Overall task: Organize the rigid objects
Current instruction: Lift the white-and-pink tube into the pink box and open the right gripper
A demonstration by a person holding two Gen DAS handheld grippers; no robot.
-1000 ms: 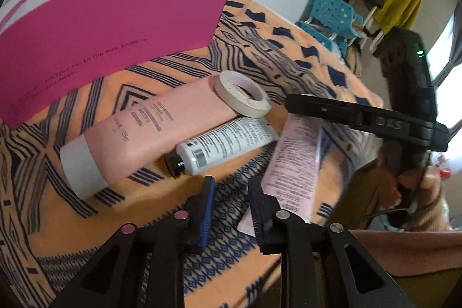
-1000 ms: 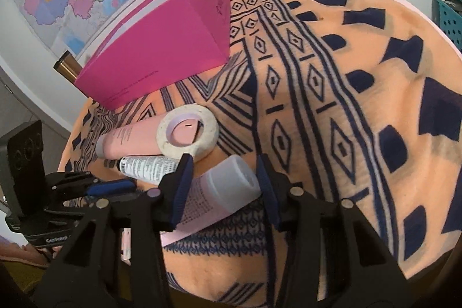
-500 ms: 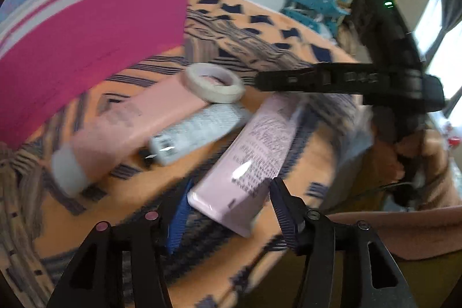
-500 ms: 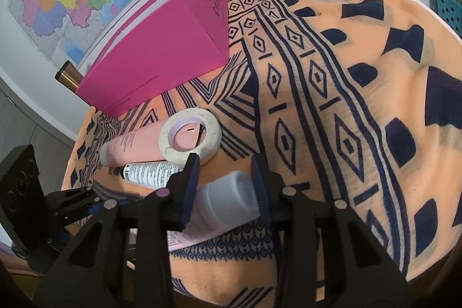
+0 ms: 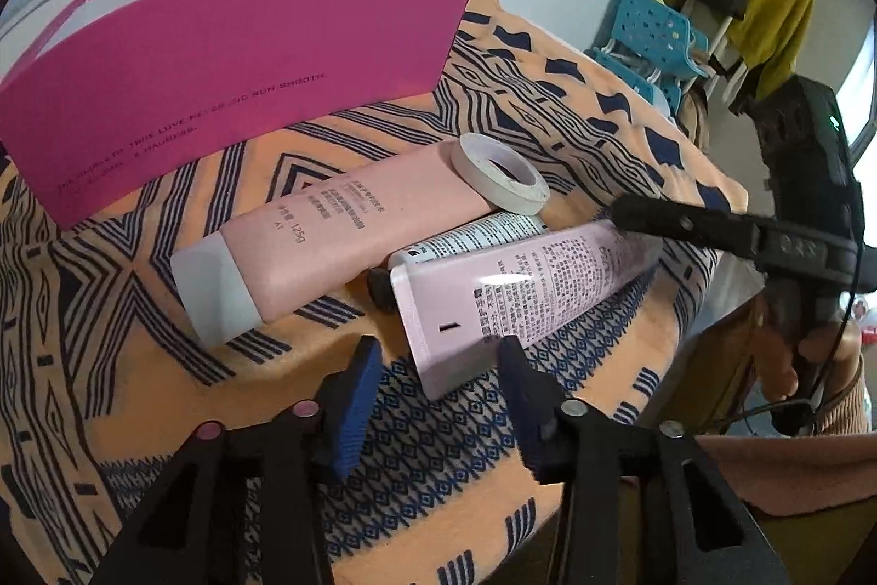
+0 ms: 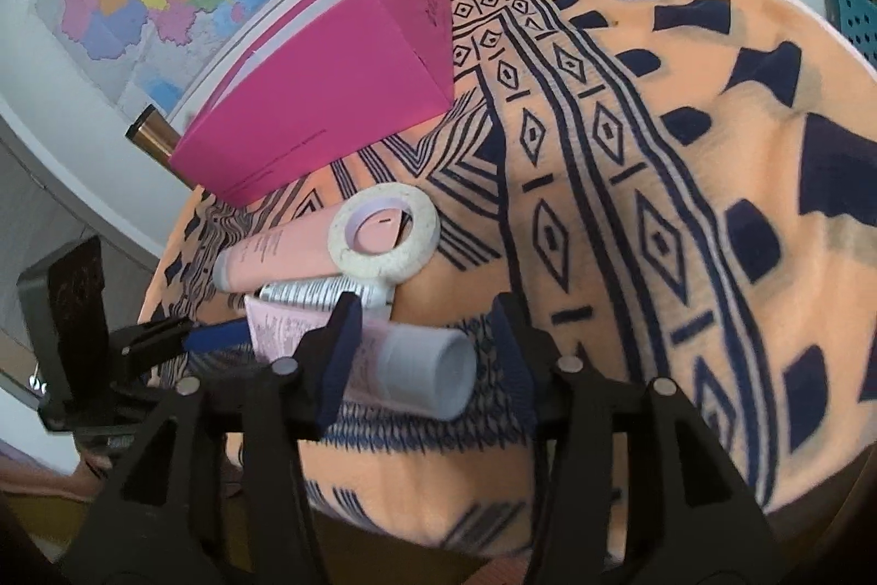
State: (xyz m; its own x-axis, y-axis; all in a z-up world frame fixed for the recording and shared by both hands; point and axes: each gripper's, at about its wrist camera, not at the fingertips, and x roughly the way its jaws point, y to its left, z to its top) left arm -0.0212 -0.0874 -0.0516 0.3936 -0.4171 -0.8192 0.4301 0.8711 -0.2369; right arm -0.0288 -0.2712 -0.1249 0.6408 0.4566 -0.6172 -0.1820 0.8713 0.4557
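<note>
My left gripper (image 5: 436,363) is spread wide around the crimped end of the lilac tube (image 5: 526,294), and my right gripper (image 6: 427,338) is open too, its fingers either side of the cap end without pinching it. The tube lies on the patterned cloth (image 5: 137,311), right beside the small white tube (image 5: 477,237) and near the pink tube (image 5: 340,234), with the tape roll (image 5: 501,174) leaning on that one and the magenta box (image 5: 230,53) further back.
</note>
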